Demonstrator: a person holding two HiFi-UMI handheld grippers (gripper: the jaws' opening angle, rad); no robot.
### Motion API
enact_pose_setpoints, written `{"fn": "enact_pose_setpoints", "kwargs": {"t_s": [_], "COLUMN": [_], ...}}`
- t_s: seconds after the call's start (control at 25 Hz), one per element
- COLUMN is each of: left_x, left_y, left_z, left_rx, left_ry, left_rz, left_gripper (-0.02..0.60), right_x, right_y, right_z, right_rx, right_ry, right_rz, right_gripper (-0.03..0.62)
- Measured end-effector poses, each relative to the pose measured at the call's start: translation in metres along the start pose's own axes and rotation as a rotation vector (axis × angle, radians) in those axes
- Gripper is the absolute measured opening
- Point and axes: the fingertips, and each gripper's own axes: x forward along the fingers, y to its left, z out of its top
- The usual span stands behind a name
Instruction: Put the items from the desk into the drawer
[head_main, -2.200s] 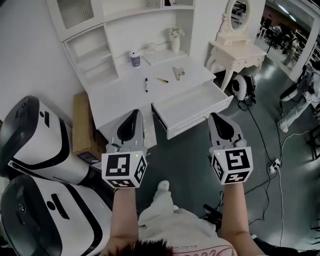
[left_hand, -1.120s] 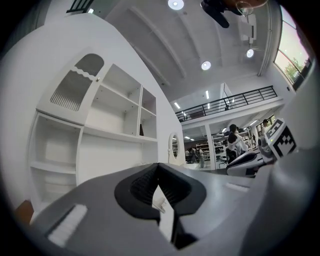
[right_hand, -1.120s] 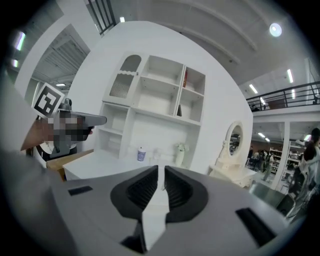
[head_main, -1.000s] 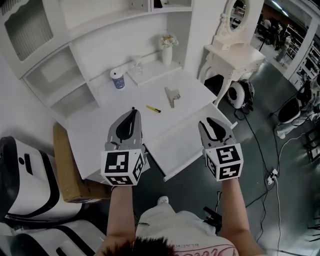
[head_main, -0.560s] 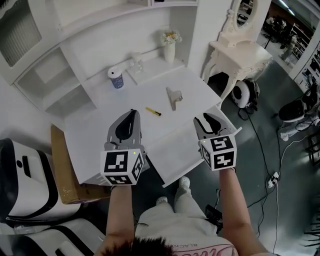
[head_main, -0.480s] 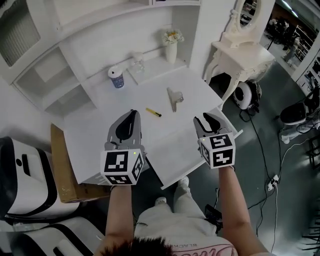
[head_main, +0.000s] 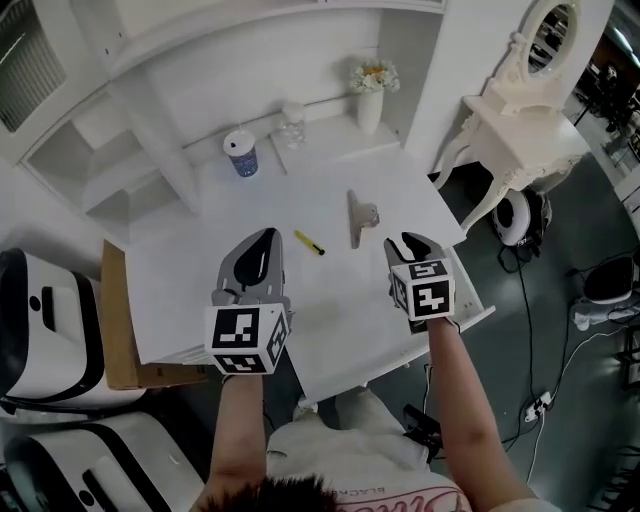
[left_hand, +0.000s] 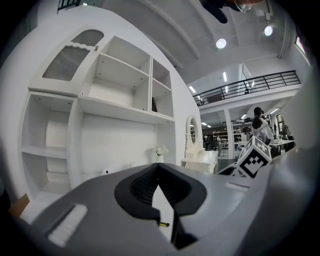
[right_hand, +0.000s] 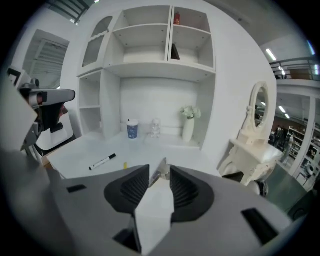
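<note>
Head view: the silver clip (head_main: 356, 216) lies on the table (head_main: 300, 185), its long axis pointing away, just ahead-left of the right tool (head_main: 404, 242). That tool's jaws have just been opening and stand narrowly apart, empty. Farther off, the left tool (head_main: 266, 236) is closed.

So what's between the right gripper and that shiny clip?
Only bare desk, the head view shows. The right gripper is short of the clip; its jaws have just been opening, nothing between them.

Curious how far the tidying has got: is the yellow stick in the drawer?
No, the yellow stick lies on the desk top, outside the open drawer.
</note>
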Motion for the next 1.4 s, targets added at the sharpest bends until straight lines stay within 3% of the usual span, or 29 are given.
{"fn": "enact_pose_setpoints", "kwargs": {"t_s": [0.28, 0.8, 1.08, 1.28, 1.4], "left_x": [0.027, 0.035, 0.032, 0.028, 0.026], "left_y": [0.009, 0.025, 0.023, 0.027, 0.030], "left_z": [-0.015, -0.053, -0.063, -0.065, -0.067], "left_rx": [-0.013, -0.036, -0.022, -0.002, 0.003], "left_ry": [0.064, 0.162, 0.192, 0.191, 0.197], "left_rz": [0.089, 0.236, 0.253, 0.252, 0.251], "left_gripper": [0.009, 0.009, 0.009, 0.009, 0.009], "right_x": [0.077, 0.176, 0.200, 0.209, 0.211], "right_y": [-0.028, -0.038, -0.038, -0.036, -0.037], "right_z": [-0.007, -0.034, -0.043, -0.046, -0.046], "right_rx": [0.092, 0.221, 0.283, 0.240, 0.293], "right_ry": [0.066, 0.214, 0.261, 0.288, 0.296], "right_rz": [0.095, 0.154, 0.165, 0.195, 0.215], "right_gripper": [0.121, 0.135, 0.160, 0.154, 0.142]}}
